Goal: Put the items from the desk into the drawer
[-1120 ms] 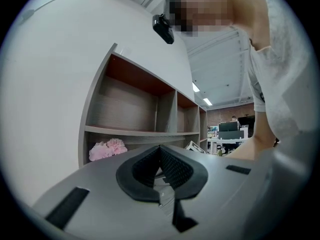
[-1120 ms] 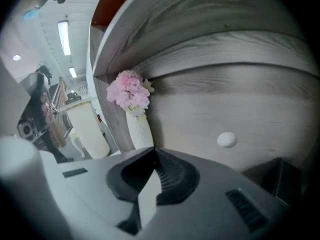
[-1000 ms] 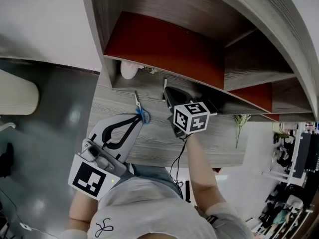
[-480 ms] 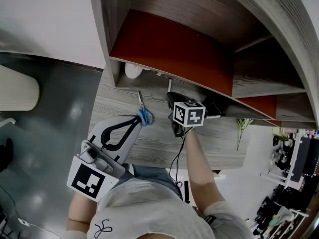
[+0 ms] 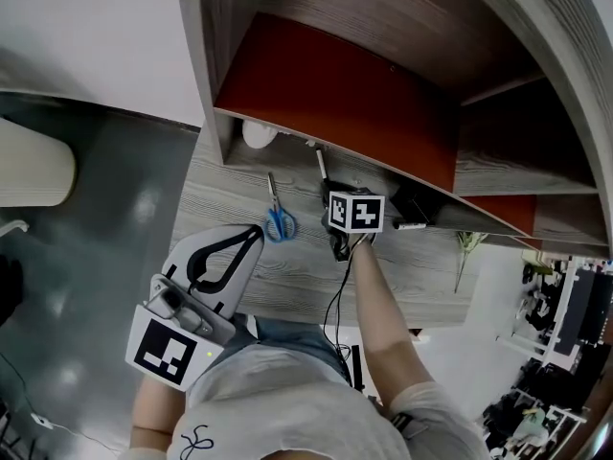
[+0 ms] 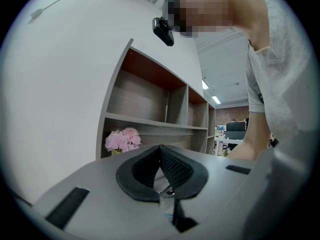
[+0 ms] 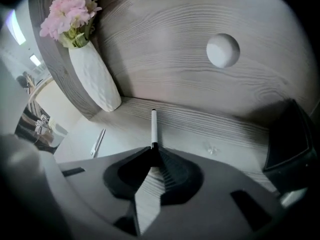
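A white pen [image 7: 153,126] with a black end lies on the wood desk [image 5: 287,276] near the back panel, also in the head view as the pen [image 5: 322,167]. My right gripper [image 7: 152,149] is shut, and its tips meet right at the pen's black end; whether they pinch it I cannot tell. From the head view that gripper [image 5: 337,247] reaches under the shelf. Blue-handled scissors [image 5: 278,211] lie left of it, and the scissors [image 7: 97,143] show left of the pen. My left gripper [image 5: 251,236] hangs shut and empty at the desk's front edge, its jaws [image 6: 160,150] facing the shelves.
A white vase [image 7: 92,79] of pink flowers stands at the back left corner. A black marker [image 5: 410,225] and a black box [image 7: 287,134] sit to the right. A red-backed shelf [image 5: 335,94] overhangs the desk. A cable [image 5: 335,305] trails from the right gripper.
My right gripper has moved forward under the shelf, up to the pen's near end. The left gripper has drawn back a little from the scissors.
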A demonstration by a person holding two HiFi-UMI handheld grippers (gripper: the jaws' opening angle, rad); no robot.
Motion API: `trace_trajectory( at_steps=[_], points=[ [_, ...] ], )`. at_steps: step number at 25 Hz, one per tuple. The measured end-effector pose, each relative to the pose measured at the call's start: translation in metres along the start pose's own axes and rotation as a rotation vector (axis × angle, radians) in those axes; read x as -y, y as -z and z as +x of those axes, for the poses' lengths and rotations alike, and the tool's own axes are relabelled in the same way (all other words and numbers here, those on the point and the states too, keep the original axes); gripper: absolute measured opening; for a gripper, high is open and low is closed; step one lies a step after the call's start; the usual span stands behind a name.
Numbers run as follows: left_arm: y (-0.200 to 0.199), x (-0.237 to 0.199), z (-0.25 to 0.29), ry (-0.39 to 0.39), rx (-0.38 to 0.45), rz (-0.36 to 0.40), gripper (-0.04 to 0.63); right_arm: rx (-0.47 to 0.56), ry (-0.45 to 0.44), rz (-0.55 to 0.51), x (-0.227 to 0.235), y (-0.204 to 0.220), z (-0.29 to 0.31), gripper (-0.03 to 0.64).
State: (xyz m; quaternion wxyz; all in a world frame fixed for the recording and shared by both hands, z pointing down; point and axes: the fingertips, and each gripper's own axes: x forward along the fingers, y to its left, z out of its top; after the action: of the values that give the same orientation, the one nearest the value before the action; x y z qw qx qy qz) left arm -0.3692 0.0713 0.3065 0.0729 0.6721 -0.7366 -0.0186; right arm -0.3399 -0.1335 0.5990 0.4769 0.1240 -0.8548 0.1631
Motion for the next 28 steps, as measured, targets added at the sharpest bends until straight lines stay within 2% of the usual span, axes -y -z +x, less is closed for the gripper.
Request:
trace_trajectory(
  at_steps=[8, 14, 21, 28],
  points=[
    [-0.003, 0.009, -0.001, 0.01, 0.002, 0.016, 0.009, -0.013, 0.02, -0.07, -0.004, 0.002, -0.002, 0.052],
    [-0.008, 0.019, -0.006, 0.026, 0.011, 0.038, 0.009, 0.053, -0.026, -0.049, -0.024, 0.005, -0.022, 0.051],
    [-0.017, 0.042, -0.01, 0.086, 0.039, 0.05, 0.009, 0.19, -0.069, -0.05, -0.044, -0.002, -0.078, 0.051],
    [-0.027, 0.077, -0.018, 0.182, 0.067, 0.071, 0.009, 0.4, -0.112, -0.03, -0.071, 0.001, -0.167, 0.051]
  ],
)
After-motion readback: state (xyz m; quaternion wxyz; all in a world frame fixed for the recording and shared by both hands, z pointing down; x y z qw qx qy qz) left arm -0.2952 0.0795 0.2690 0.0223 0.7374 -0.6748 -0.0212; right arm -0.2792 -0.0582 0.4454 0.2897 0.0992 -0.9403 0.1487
